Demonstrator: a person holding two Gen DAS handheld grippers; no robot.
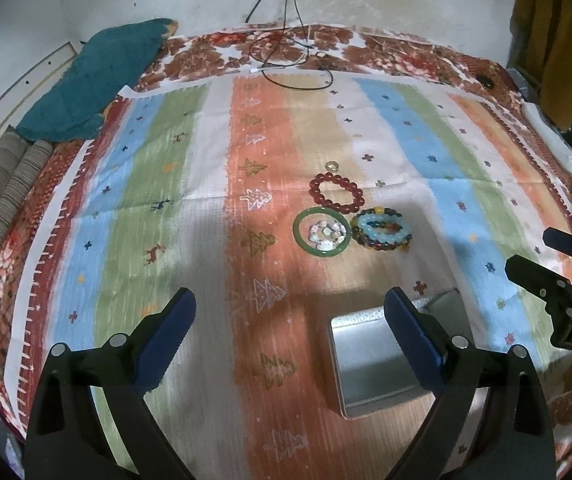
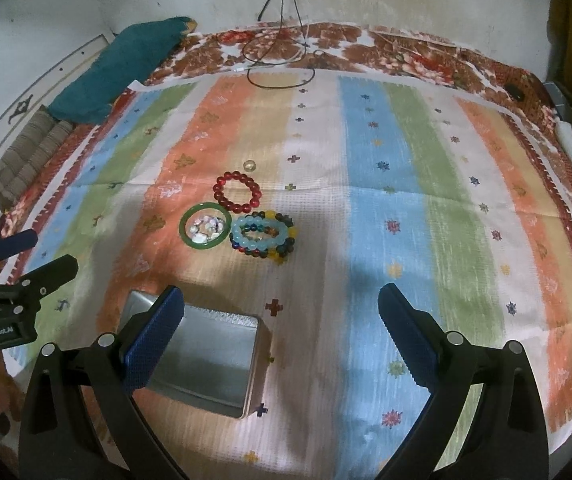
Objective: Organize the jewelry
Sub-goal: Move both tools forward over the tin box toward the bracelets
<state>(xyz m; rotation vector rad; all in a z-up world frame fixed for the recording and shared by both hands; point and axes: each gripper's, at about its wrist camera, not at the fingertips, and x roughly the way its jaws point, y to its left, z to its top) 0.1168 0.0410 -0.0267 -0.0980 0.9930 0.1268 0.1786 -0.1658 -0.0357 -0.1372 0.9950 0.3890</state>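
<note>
Both tongs spread, empty: left tongs [image 1: 289, 328], right tongs [image 2: 282, 324]. Best to pinch red bracelet [image 2: 238, 193] by one side, then lower gently into tin [image 2: 206, 364].

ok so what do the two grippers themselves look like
Both match: black plastic frames, round silver bolt heads at the joints, two fingers faced with ridged blue pads. The left gripper body carries white lettering reading GenRobot.AI; the right gripper shows white letters DAS, cut off.

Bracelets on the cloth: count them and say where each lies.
5, though stacked ones may hide more. Red bead bracelet farthest back; green bangle on the left, ringing a shell bracelet; light blue bracelet on top of a multicolour bracelet at right.
</note>
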